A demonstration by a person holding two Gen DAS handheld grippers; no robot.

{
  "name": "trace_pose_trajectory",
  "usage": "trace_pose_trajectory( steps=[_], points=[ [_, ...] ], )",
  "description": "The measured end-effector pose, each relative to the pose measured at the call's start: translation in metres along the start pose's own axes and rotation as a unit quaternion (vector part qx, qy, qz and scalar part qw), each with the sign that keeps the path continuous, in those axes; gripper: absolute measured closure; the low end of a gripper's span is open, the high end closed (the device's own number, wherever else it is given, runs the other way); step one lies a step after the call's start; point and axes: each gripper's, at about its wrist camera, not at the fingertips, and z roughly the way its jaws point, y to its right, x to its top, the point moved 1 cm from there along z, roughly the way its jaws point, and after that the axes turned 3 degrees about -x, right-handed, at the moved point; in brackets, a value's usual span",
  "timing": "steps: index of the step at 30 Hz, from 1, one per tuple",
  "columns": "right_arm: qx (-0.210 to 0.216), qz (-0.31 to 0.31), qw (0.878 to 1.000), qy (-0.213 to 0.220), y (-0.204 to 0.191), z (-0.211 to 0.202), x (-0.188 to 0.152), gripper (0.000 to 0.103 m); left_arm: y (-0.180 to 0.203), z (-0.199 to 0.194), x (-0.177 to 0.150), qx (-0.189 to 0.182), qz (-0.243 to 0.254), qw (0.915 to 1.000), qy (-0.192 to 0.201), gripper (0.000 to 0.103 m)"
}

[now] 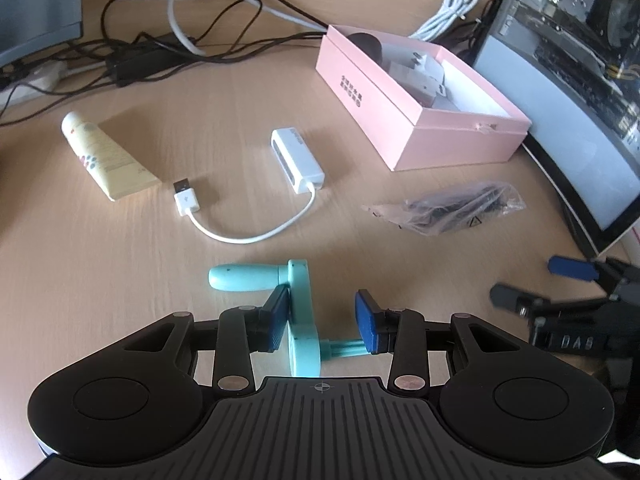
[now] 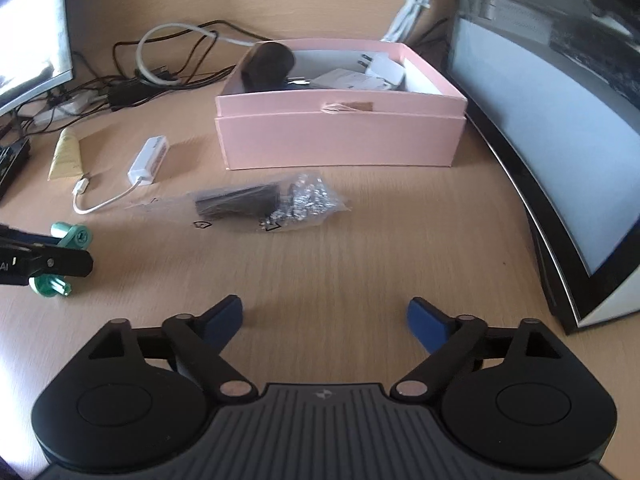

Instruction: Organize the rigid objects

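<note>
The desk (image 2: 360,264) looked like pale wood-grain laminate, smooth and matt. The pink box (image 2: 340,140) seemed matt cardboard, torn at its front rim. The bag (image 2: 280,200) was crinkled, glossy clear plastic. The mint crank (image 1: 298,312) and white adapter (image 1: 298,160) looked smooth plastic, the tube (image 1: 106,156) faintly satin.

Curved monitor (image 2: 540,168) rt; cable tangle (image 1: 168,48) back of desk (image 2: 380,264).

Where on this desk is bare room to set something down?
Bare wood lies between the plastic bag and the right tongs, toward the monitor. The far left, around the black cables, is crowded.
</note>
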Motion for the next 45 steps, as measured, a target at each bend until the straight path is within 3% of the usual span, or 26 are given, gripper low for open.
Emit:
trace_pose_trajectory(
  steps=[3,17,20,21,24,30,32,34,35,40,45],
  points=[
    [0.002,-0.003,1.000,-0.004,-0.002,0.002,-0.002,0.000,0.002,0.001,0.000,-0.005,0.002,1.0000,0.002,0.063],
    [0.004,-0.005,1.000,0.001,-0.003,0.001,-0.004,0.000,0.009,0.002,-0.002,-0.006,0.033,0.9995,0.001,0.063],
    [0.031,-0.031,0.999,-0.015,-0.001,0.004,0.005,0.002,0.009,0.001,-0.005,0.005,0.042,0.9991,0.003,0.085],
    [0.040,-0.031,0.999,-0.015,0.001,0.004,0.009,0.007,0.008,0.001,-0.005,0.000,0.040,0.9992,0.001,0.087],
    [0.051,-0.044,0.998,0.019,0.002,-0.002,0.027,0.008,0.000,-0.004,-0.009,-0.011,0.022,0.9997,0.002,0.087],
    [0.053,-0.104,0.990,0.073,-0.008,0.002,0.067,0.008,-0.010,-0.016,-0.017,0.007,0.009,0.9999,0.009,0.088],
    [0.061,-0.076,0.993,0.068,-0.002,0.010,0.080,0.016,-0.015,-0.020,-0.019,0.013,-0.001,0.9998,0.012,0.088],
    [0.064,-0.042,0.995,0.058,0.006,0.017,0.089,0.054,-0.021,-0.023,-0.021,0.019,-0.011,0.9997,0.014,0.088],
    [0.057,-0.029,0.997,0.046,0.009,0.023,0.091,0.059,-0.024,-0.024,-0.021,0.021,-0.015,0.9995,0.015,0.088],
    [0.039,0.007,0.999,-0.021,0.022,0.046,0.082,0.062,-0.034,-0.029,-0.023,0.028,-0.036,0.9988,0.019,0.088],
    [0.152,0.009,0.987,-0.057,0.004,0.008,0.056,0.062,-0.038,-0.031,-0.023,0.026,-0.051,0.9982,0.021,0.088]
  ],
)
